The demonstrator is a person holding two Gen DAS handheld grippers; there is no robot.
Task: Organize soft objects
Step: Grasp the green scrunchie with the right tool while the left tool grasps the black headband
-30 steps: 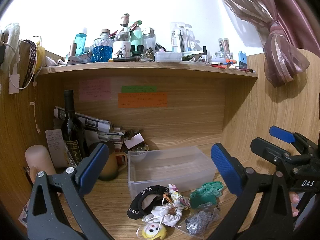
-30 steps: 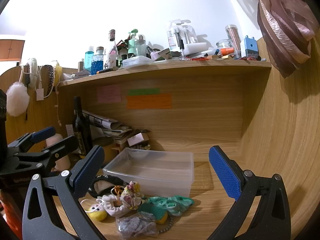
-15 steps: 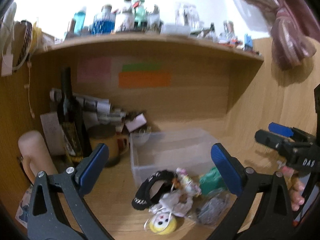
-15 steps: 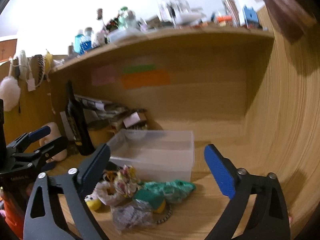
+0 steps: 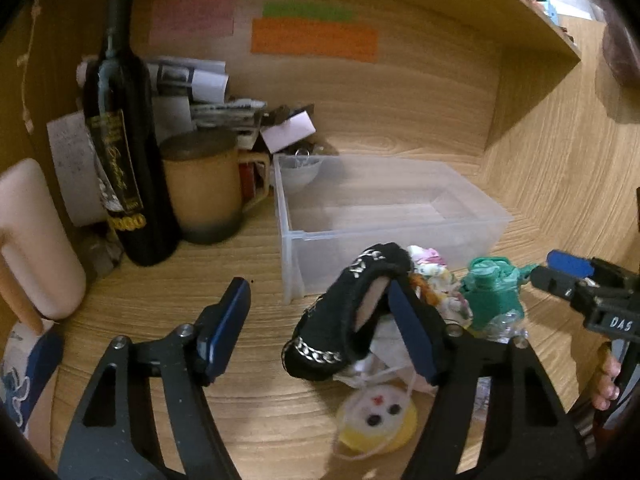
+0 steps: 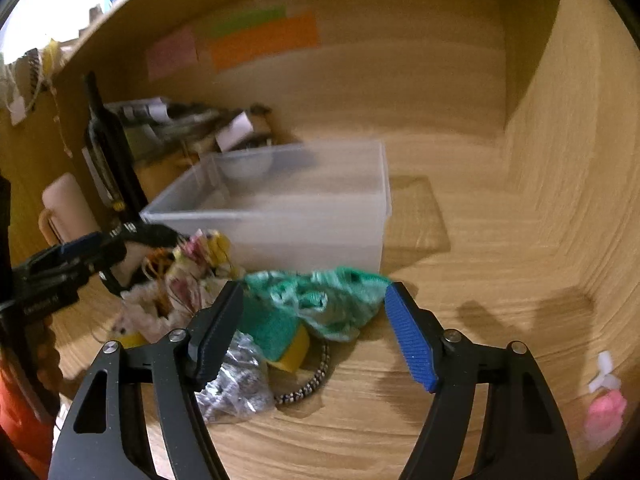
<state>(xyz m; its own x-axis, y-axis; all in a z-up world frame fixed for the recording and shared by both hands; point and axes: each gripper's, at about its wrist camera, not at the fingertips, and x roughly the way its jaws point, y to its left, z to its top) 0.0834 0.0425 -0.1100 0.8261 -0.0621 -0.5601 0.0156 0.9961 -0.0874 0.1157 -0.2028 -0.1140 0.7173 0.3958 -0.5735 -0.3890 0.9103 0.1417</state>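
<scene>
Pile of soft objects at lower centre, in front of the clear plastic box. Left gripper spread, one finger inside the black headband. Right gripper spread around the green cloth. Wine bottle and mug at left.

Wooden desk alcove with wood-grain back and side panels. Coloured paper notes fixed to the back panel. Shelf edge overhead.

The bin sat far of the soft pile — mug and bottle to its left.
</scene>
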